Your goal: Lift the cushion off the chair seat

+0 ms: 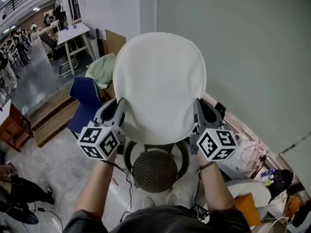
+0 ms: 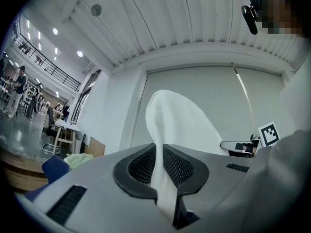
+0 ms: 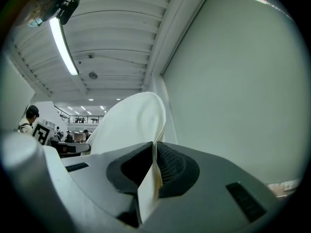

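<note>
Cushion: the white, rounded cushion (image 1: pixel 158 84) is held up in the air between the two grippers, its broad face towards the head camera.
Lie from the tools: it spreads forward of both sets of jaws and fills the gap between them. Each tool has it by a side edge near the end closest to the person.
Long axis: the slightly longer dimension runs straight away from the person, along the way both tools point.
Left gripper: the left gripper (image 1: pixel 119 113) has its jaws drawn narrow on the cushion's left edge. In its own view the white cloth is squeezed thin between the dark pads (image 2: pixel 177 166).
Right gripper: the right gripper (image 1: pixel 198 113) is pinched narrow on the right edge, a thin fold of cloth standing up between its jaws.
Nearer hand: neither; the two grips sit level and mirror each other.
Chair seat: the dark woven chair seat (image 1: pixel 155 171) lies below the tools and back towards the person, between the forearms. The cushion looks clear of it, so I judge the lift essentially done.
Coming move: it turns on keeping both edges level, as most of the cushion hangs beyond the grips.
Beyond: a blue chair (image 1: pixel 85 103) stands outside the left gripper.
</note>
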Available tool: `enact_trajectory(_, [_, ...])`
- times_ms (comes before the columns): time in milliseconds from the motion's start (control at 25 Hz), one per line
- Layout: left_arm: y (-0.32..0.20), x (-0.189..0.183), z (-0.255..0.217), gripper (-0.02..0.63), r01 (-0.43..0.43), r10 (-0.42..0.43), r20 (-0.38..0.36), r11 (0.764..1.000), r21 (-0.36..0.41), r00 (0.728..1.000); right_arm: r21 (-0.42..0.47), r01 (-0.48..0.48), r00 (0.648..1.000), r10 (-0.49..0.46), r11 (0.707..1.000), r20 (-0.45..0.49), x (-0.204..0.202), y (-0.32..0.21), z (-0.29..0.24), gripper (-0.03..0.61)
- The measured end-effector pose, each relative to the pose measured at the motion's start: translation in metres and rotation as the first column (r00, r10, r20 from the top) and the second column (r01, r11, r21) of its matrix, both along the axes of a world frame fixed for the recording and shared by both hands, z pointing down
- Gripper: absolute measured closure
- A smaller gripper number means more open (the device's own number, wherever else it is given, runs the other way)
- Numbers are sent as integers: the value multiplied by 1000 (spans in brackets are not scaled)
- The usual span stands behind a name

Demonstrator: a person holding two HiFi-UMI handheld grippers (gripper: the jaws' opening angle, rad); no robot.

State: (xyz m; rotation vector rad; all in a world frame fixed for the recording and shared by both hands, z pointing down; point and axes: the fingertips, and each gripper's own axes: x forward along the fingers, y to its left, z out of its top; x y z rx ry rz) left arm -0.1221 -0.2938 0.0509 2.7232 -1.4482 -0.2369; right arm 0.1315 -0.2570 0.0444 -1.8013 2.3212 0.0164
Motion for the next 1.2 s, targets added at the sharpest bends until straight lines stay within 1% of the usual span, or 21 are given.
enact_trajectory(200, [1,0,-19,561,6,-6,-4,999,35,1000,33,6,1000,-6,999,0,0,0,-18,546])
enact_trajectory(440, [0,6,-26,561,9,-8,-14,999,53,1000,61,6,1000,-6,998,-5,7,-2,-28,547])
enact_trajectory(800, [-9,17,-26,561,7,-6,-19,999,52,1000,68,7,1000,-7,998,-3,17,-11,-27,548])
enact_trajectory(1200, [-5,25,-31,561,11,-10,-21,998,61,1000,77,10,1000,-10,997,-1,26,-9,-32,549])
